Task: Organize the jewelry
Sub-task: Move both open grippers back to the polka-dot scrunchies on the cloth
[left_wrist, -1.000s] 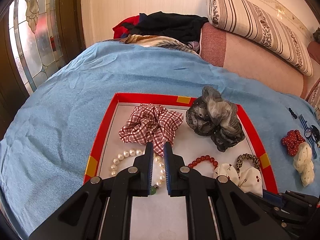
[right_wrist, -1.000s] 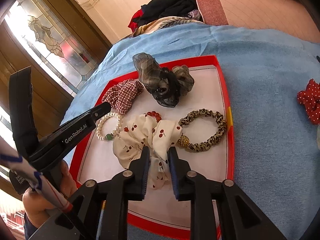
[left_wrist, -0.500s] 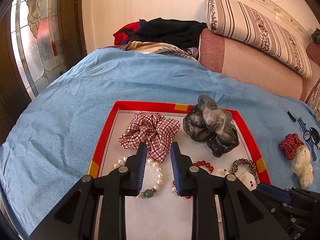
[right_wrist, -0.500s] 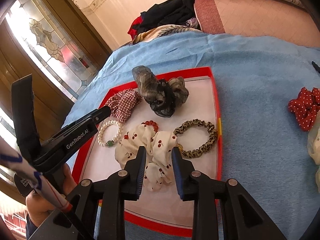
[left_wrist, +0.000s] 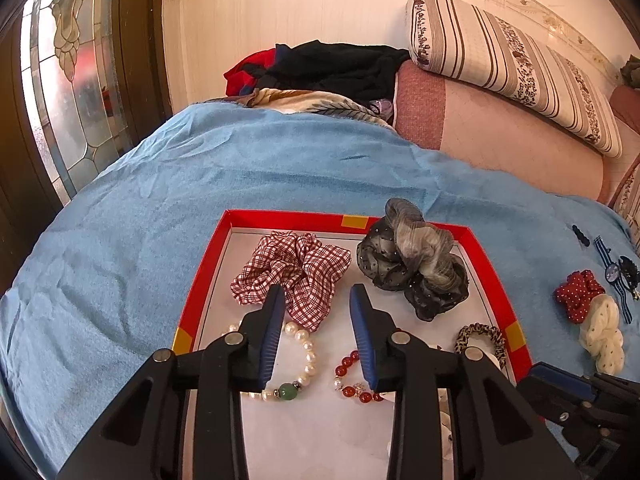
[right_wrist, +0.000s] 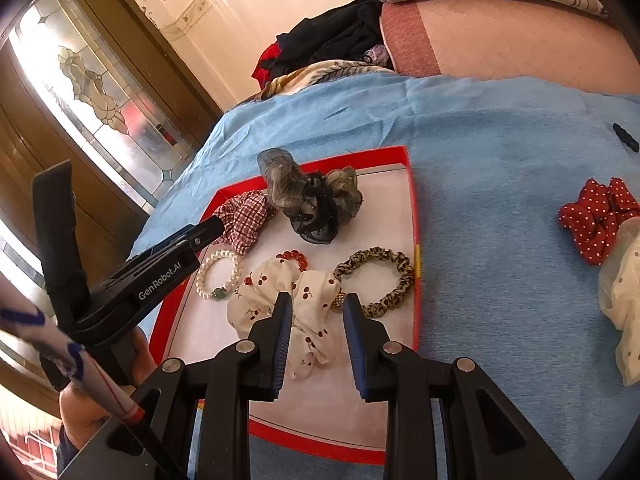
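A red-rimmed tray (left_wrist: 200,268) (right_wrist: 415,216) lies on a blue blanket. In it are a red plaid scrunchie (left_wrist: 294,270) (right_wrist: 244,216), a grey-black scrunchie (left_wrist: 412,264) (right_wrist: 312,198), a pearl bracelet (left_wrist: 306,354) (right_wrist: 218,274), a red bead bracelet (left_wrist: 346,372) (right_wrist: 294,258), a leopard hair tie (left_wrist: 480,334) (right_wrist: 380,276) and a white cherry-print scrunchie (right_wrist: 288,296). My left gripper (left_wrist: 317,300) is open and empty above the bracelets. My right gripper (right_wrist: 315,302) is open and empty above the cherry scrunchie.
On the blanket right of the tray lie a red polka-dot scrunchie (left_wrist: 578,292) (right_wrist: 600,216), a cream scrunchie (left_wrist: 604,332) (right_wrist: 624,300), a blue-strapped watch (left_wrist: 612,272) and a small black clip (left_wrist: 580,235) (right_wrist: 626,138). Pillows and piled clothes (left_wrist: 332,68) are behind.
Both grippers have opened and drawn back from the tray. The left let go of the pearl bracelet, the right let go of the cherry scrunchie; both items rest in the tray.
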Tool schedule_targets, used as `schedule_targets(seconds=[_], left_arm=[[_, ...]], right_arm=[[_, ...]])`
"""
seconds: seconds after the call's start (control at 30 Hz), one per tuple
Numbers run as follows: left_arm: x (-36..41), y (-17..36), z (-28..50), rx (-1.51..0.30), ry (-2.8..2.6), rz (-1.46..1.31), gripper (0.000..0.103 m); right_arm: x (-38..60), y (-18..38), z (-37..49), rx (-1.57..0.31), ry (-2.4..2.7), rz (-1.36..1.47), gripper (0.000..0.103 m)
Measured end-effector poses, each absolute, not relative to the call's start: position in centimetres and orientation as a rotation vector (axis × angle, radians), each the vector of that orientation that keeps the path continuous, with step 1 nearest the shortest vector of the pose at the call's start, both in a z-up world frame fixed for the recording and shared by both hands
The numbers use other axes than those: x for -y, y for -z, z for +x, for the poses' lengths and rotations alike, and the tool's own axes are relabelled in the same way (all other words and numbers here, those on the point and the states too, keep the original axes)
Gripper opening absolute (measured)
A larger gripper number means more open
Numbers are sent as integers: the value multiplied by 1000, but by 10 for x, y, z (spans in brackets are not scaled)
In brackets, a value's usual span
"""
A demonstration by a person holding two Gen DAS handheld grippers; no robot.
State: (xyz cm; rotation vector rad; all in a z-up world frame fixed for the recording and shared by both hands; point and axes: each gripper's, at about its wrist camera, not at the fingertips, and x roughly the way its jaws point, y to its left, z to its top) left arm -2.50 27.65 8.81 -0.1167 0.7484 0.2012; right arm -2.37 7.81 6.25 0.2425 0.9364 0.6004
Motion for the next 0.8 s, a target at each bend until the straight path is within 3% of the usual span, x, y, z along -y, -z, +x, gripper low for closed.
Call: schedule_targets(seconds=[0.33, 0.8], left_arm=[[-267, -92, -23, -737, -195, -114, 41], [-256, -95, -22, -723, -191, -104, 55]], right_arm=[[-64, -65, -23, -932, -580, 253, 29], [-41, -68, -22, -932, -555, 254, 38]])
